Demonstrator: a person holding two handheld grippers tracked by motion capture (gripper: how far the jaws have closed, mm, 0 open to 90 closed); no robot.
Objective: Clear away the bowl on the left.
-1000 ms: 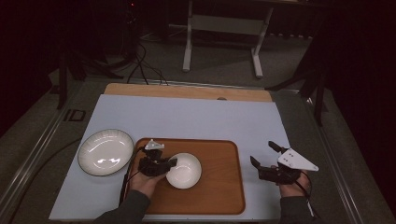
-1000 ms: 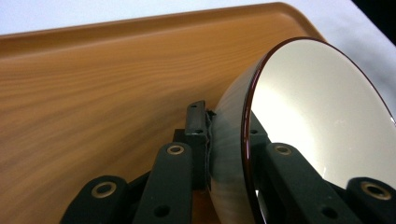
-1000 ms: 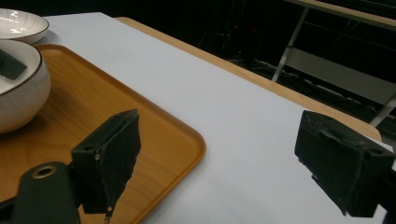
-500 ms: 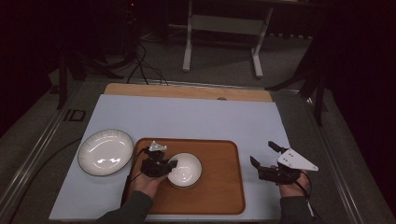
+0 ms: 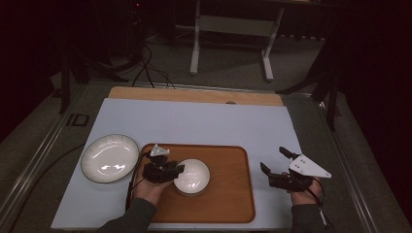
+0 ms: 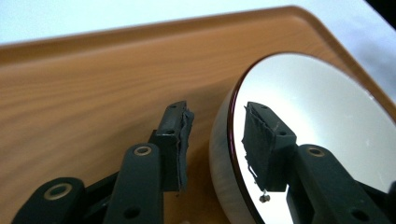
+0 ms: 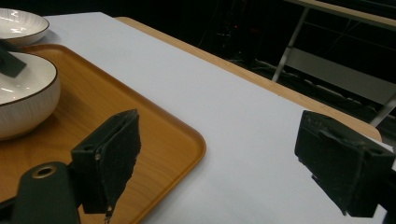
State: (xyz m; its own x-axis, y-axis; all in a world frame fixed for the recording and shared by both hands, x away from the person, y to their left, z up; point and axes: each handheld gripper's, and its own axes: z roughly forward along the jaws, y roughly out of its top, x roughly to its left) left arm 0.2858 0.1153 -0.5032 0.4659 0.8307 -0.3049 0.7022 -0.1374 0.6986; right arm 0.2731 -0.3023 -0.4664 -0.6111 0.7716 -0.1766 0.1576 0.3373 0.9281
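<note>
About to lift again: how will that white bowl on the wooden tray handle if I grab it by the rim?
The bowl looks glazed and rigid, so probably slippery between the pads and breakable if dropped. A one-sided rim grip, as the left hand-held gripper now straddles it, may let it tilt. Its broad shape suggests it won't roll.

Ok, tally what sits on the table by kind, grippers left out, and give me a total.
Bowls: 1, the white bowl on the tray, its rim between the left gripper's jaws, which have just been opening.
Plates: 1, the white plate on the mat left of the tray.
Trays: 1, the wooden tray.
Mats: 1, the pale blue mat.
Total: 4.
</note>
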